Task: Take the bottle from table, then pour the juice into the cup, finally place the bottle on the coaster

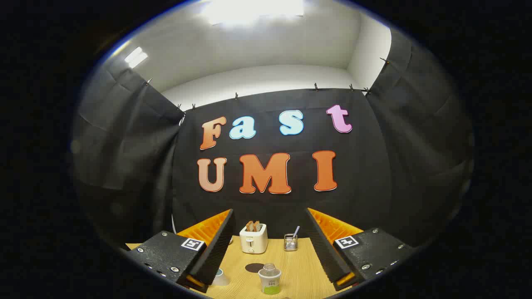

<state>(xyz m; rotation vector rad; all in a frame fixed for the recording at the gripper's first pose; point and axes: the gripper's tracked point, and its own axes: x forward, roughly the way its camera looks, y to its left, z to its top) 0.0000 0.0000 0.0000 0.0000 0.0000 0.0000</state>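
The gripper (270,249) was held wide open above the near part of a wooden table (303,265), its two fingers (216,245) spread well apart, and nothing was gripped between them. The bottle (270,279) was seen upright on the table, near the front edge, in the gap between the fingers and touched by neither; it was clear, with a green label low on its side. Just behind it and slightly to the left, a dark round coaster (254,267) lay flat on the table, bare. A pale cup (220,277) stood close beside the left finger, partly hidden by it, near the front edge. Towards the back edge, beyond the fingers, a white toaster (253,240) was placed with slices of bread standing in its slots, and to its right a small wire holder (290,242) was set, with a thin utensil leaning out of it. Whether the bottle was capped could not be told.
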